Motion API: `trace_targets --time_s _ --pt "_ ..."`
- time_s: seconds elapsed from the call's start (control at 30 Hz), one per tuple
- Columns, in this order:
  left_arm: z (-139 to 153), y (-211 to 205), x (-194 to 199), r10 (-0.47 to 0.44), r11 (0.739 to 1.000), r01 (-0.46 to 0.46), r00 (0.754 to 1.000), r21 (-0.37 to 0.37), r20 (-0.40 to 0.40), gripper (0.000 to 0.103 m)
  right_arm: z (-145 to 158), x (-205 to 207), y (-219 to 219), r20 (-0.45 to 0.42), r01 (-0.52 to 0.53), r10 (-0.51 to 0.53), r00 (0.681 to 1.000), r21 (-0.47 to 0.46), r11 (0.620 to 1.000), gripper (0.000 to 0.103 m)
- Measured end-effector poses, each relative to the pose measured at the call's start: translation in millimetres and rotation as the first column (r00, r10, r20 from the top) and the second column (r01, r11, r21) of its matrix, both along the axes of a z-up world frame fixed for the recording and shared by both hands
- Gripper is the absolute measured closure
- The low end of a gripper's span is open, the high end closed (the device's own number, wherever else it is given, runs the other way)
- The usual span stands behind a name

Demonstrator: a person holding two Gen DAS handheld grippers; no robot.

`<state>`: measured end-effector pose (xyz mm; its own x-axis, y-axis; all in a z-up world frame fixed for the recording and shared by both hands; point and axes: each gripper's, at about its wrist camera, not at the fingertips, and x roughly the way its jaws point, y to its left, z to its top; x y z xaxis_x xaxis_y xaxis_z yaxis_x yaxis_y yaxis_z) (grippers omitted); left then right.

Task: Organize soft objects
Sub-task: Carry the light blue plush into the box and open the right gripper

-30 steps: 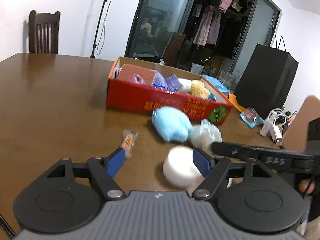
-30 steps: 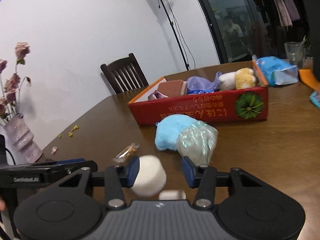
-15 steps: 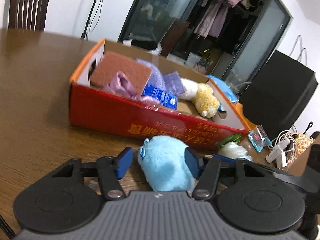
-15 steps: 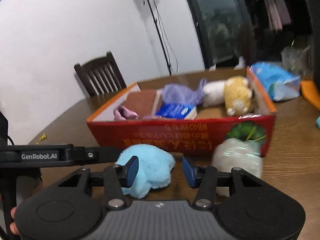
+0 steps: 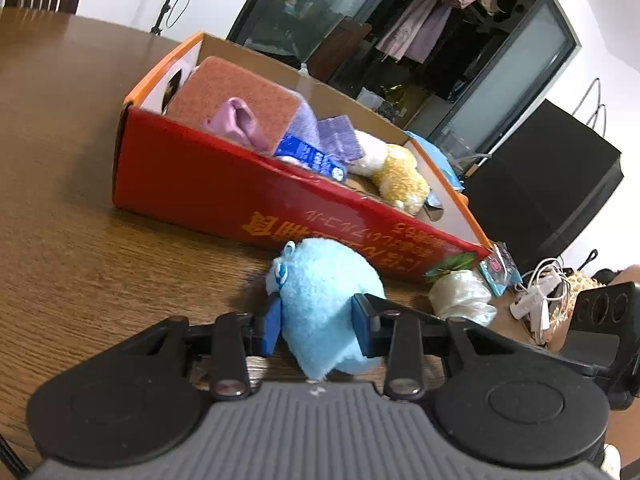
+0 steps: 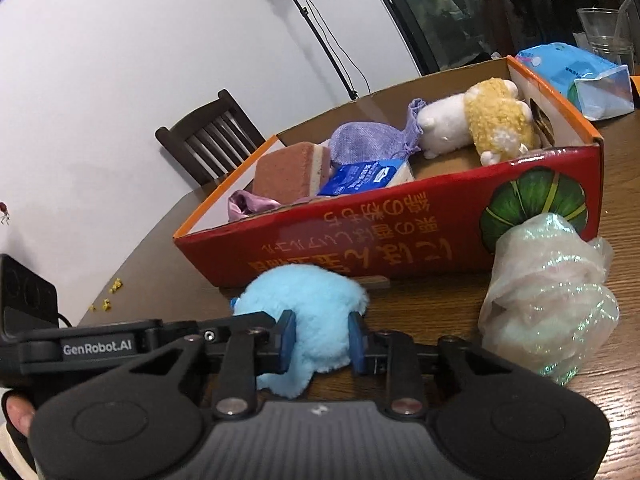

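A fluffy light-blue plush toy (image 5: 324, 304) (image 6: 308, 300) lies on the wooden table just in front of the red cardboard box (image 5: 192, 184) (image 6: 400, 240). My left gripper (image 5: 318, 330) has the toy between its blue pads, which dent its sides as the jaws are closing. My right gripper (image 6: 322, 342) is closing on the same toy from the other side, its pads sunk in the fur. The box holds a pink sponge (image 5: 236, 96), a purple pouch (image 6: 368, 140) and a yellow-white plush (image 6: 492, 120). A shiny mesh puff (image 6: 548, 304) sits to the right.
A blue tissue pack (image 6: 580, 76) lies behind the box. A black case (image 5: 540, 184), white cables (image 5: 536, 300) and a small teal packet (image 5: 496, 272) sit at the right. A wooden chair (image 6: 212, 136) stands by the white wall.
Both grippers have moved forward and down, from the white round object to the blue plush toy. Their jaws have narrowed from wide apart onto the toy's sides.
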<state>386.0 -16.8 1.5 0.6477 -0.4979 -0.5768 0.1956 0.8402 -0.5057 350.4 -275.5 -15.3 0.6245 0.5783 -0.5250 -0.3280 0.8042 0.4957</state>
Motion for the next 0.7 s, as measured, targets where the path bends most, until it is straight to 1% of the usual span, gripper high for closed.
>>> trace_targets --time_s 0.03,0.1,0.17,0.23,0.3,0.4,0.5,0.57,0.63,0.7 --pt "5.9 -0.5 -4.8 -0.002 1.000 0.002 1.000 -0.003 0.012 0.066 2.5 -2.4 0.8 0.006 0.004 -0.004 1.000 -0.005 1.000 0.076" --pt "21.1 -0.8 -21.4 -0.012 1.000 0.013 0.997 -0.012 0.071 0.066 17.0 -15.3 -0.5 0.033 0.013 -0.012 0.999 -0.010 1.000 0.076" --pt "33.4 -2.4 -40.6 -0.031 0.999 0.034 0.994 -0.025 0.104 0.066 34.0 -37.3 -1.7 0.108 0.019 -0.016 0.994 -0.025 1.000 0.076" --pt "40.4 -7.7 -57.4 -0.052 0.998 0.056 0.992 -0.028 0.119 0.066 44.6 -61.8 -6.4 0.148 0.035 -0.031 0.989 -0.026 0.999 0.076" --pt "44.6 -15.0 -68.3 -0.070 0.997 0.074 0.989 -0.026 0.128 0.066 49.5 -81.2 -13.7 0.163 0.049 -0.045 0.986 -0.020 0.999 0.076" --pt "53.0 -29.5 -71.4 -0.096 0.995 0.100 0.985 -0.021 0.142 0.066 54.1 -99.4 -26.7 0.173 0.076 -0.074 0.982 -0.007 0.997 0.076" --pt "69.7 -46.3 -58.4 -0.116 0.993 0.120 0.977 -0.008 0.180 0.066 64.0 -101.2 -40.6 0.199 0.110 -0.106 0.974 -0.008 0.994 0.076" --pt "82.0 -56.3 -36.8 -0.122 0.992 0.126 0.974 -0.013 0.193 0.066 76.7 -91.2 -50.5 0.231 0.125 -0.119 0.966 -0.011 0.992 0.076" --pt "90.0 -62.6 -6.7 -0.133 0.990 0.140 0.975 -0.025 0.179 0.066 89.0 -67.9 -61.0 0.243 0.132 -0.126 0.962 -0.009 0.991 0.076" --pt "92.2 -70.2 32.1 -0.148 0.987 0.154 0.979 -0.036 0.141 0.066 96.1 -39.2 -69.6 0.228 0.143 -0.138 0.964 -0.004 0.990 0.076"
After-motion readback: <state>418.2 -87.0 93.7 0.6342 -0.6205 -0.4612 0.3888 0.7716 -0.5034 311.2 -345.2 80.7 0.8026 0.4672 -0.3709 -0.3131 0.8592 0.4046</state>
